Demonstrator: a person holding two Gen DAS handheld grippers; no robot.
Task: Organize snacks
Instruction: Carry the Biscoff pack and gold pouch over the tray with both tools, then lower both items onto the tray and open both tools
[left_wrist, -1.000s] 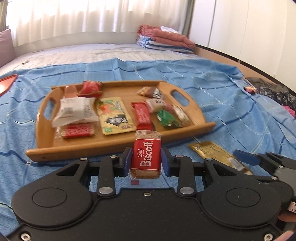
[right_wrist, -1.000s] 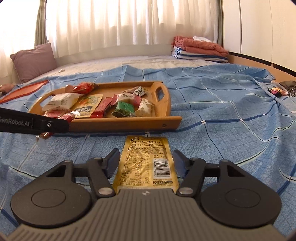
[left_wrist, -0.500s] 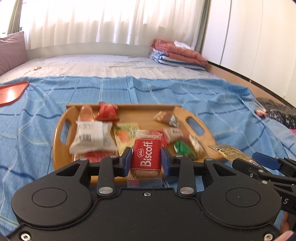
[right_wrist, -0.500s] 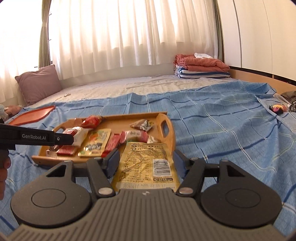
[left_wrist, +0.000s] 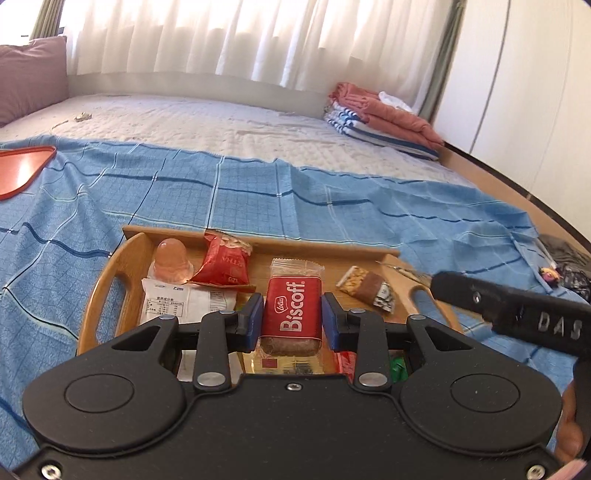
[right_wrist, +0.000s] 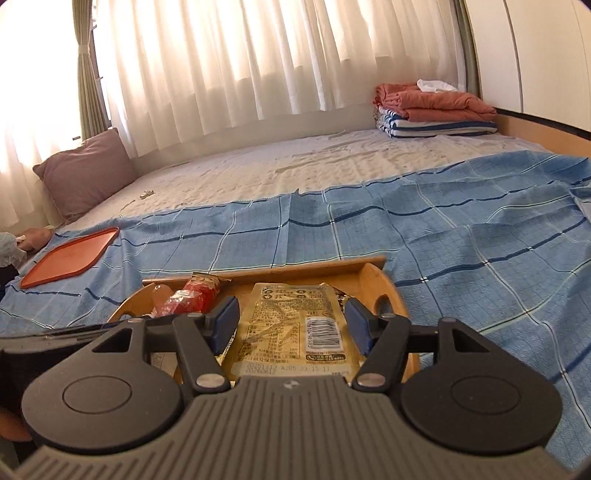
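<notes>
Two grippers, both over the wooden tray (left_wrist: 107, 280) on blue sheet (left_wrist: 258, 192). L gripper (left_wrist: 291, 317) pinches Biscoff pack (left_wrist: 291, 314); R gripper (right_wrist: 291, 325) clamps yellow snack packet (right_wrist: 291, 328). Beyond: red packet (left_wrist: 221, 264), jelly cup (left_wrist: 171, 258) w/ other snacks at tray's far end.

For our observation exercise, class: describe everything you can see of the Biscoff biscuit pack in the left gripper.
The Biscoff biscuit pack is a small oblong in clear, crinkled wrapper with a red label bearing white "Lotus Biscoff" lettering; the brown biscuit shows at its near end. It stands lengthwise, pointing away from the camera, pinched at both long sides by the left gripper, whose blue-padded jaws are shut on it, held over the wooden tray.
</notes>
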